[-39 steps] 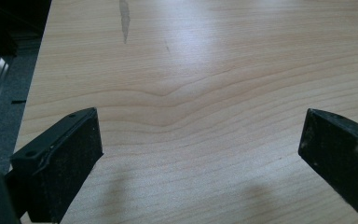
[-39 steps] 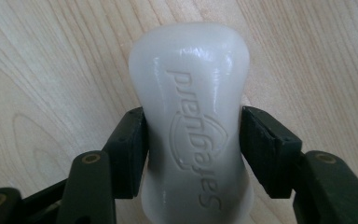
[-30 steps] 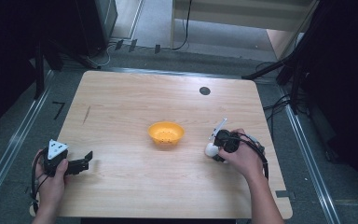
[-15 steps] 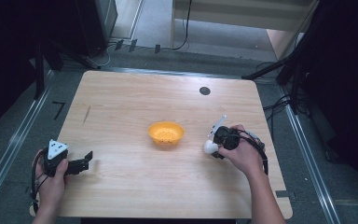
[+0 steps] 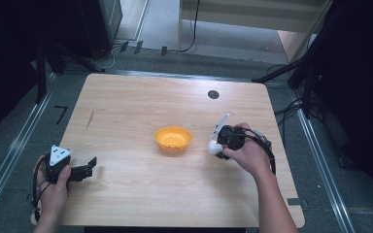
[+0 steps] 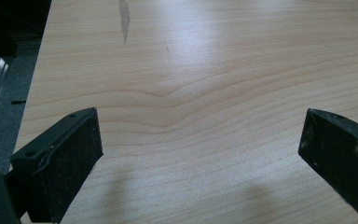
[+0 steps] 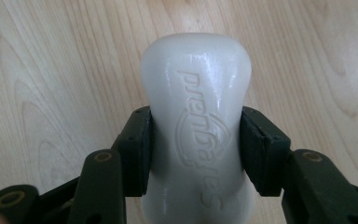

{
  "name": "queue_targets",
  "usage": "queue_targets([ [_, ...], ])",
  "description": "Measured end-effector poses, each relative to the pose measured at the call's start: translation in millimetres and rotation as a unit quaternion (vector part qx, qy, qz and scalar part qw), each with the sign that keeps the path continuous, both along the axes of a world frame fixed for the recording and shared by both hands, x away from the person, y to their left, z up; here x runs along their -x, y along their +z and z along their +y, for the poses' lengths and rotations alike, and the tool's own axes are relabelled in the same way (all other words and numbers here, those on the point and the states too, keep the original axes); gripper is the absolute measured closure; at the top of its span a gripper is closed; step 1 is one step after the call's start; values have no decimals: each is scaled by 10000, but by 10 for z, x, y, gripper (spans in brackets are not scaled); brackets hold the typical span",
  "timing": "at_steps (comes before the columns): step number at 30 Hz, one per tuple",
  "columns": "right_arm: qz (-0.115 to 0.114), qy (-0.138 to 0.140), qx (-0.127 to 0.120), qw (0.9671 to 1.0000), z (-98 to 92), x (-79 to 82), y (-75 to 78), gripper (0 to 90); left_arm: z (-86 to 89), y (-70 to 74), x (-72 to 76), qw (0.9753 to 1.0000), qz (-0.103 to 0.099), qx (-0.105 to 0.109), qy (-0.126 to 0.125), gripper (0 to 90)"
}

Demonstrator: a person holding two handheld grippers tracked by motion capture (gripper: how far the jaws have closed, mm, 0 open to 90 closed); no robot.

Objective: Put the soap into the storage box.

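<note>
A white bar of soap (image 7: 196,93) with raised lettering sits between the jaws of my right gripper (image 7: 196,149), which is shut on its sides, just above the wooden table. In the high view the right gripper (image 5: 219,144) and the soap (image 5: 213,147) are a short way right of an orange bowl (image 5: 173,138) at the table's middle. My left gripper (image 5: 88,168) rests at the table's near left, open. Its jaws (image 6: 200,154) stand wide apart over bare wood with nothing between them.
The wooden table (image 5: 126,111) has a small black round mark (image 5: 213,94) near its far edge and a dark streak (image 6: 124,18) at the left. Metal rails and cables run along the floor on both sides.
My right gripper has shifted slightly toward the bowl with the soap still in it. The left gripper has stayed where it was.
</note>
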State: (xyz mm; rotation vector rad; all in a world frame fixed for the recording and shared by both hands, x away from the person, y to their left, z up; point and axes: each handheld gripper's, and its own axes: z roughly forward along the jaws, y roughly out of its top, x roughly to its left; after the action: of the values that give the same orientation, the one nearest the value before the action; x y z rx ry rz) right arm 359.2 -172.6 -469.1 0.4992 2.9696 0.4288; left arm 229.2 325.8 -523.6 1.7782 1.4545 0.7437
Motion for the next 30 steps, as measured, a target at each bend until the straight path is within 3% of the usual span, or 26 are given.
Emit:
queue_targets([
  [10,-150,264,23,9995,188,-102,130,505,2,0,-1,10000,-10,-1,-4,0],
  [23,17,429,30,9991,369,-205,189,505,1,-1,-3,10000,-12,8,-9,0],
  [30,1,531,-16,9986,459,-250,230,505,2,0,-4,10000,-4,7,-11,0],
])
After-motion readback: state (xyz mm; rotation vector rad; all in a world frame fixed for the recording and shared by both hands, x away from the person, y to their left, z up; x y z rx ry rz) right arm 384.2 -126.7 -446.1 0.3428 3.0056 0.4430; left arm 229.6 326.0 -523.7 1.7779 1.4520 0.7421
